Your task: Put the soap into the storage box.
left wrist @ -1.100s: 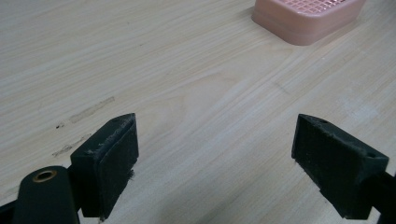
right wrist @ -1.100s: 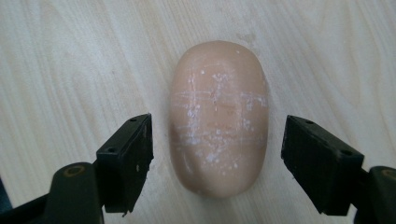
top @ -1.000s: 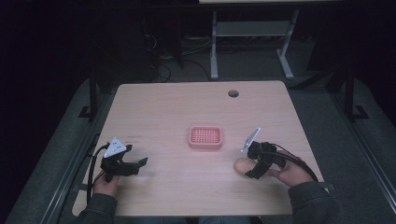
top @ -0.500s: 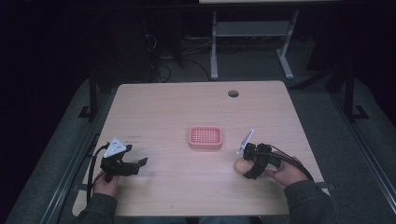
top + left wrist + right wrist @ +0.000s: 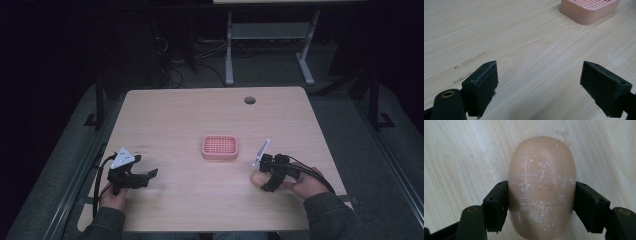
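Note:
A tan oval soap bar (image 5: 541, 187) with white scuff marks lies on the wooden table (image 5: 190, 120), and my right gripper (image 5: 541, 206) is shut on its sides. In the high view the soap bar (image 5: 257, 177) sits at the table's front right under my right gripper (image 5: 265, 177). A pink soap dish (image 5: 219, 147) with a grid top stands at the table's middle; its corner, the pink soap dish (image 5: 589, 10), shows top right in the left gripper view. My left gripper (image 5: 145, 176) rests at the front left, open, with bare table between its fingers (image 5: 482, 87).
A round cable hole (image 5: 249, 100) sits near the table's far edge. Behind the table stands a grey metal frame (image 5: 270, 45) on a dark floor with cables. Scuff marks (image 5: 470, 60) lie on the wood in front of my left gripper.
My right gripper has shifted slightly left and toward the front with the soap bar. The left gripper has stayed in place.

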{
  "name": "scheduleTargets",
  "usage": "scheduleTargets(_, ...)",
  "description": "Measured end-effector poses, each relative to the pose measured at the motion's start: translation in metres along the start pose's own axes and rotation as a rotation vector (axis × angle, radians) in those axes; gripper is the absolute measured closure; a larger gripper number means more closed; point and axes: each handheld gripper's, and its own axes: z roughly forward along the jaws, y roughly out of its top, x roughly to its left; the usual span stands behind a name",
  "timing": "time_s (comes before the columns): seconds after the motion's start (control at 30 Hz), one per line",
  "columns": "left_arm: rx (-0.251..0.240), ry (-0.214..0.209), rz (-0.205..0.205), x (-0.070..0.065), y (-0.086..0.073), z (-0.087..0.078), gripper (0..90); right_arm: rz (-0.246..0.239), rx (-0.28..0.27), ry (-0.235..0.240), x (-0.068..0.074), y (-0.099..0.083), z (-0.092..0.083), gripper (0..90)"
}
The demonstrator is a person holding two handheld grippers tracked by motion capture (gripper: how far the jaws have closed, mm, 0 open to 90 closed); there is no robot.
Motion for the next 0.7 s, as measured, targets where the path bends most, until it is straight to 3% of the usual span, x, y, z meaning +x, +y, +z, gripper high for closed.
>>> scheduleTargets(0.4,-0.003,-0.001,-0.002,0.0,0.0,0.0,14.3,-0.042,-0.036,-0.007,0.0,0.009,-0.013,32.0)
scheduleTargets(0.7,-0.006,-0.001,-0.006,0.0,0.0,-0.001,14.3,-0.052,-0.06,0.004,-0.01,0.023,-0.024,32.0)
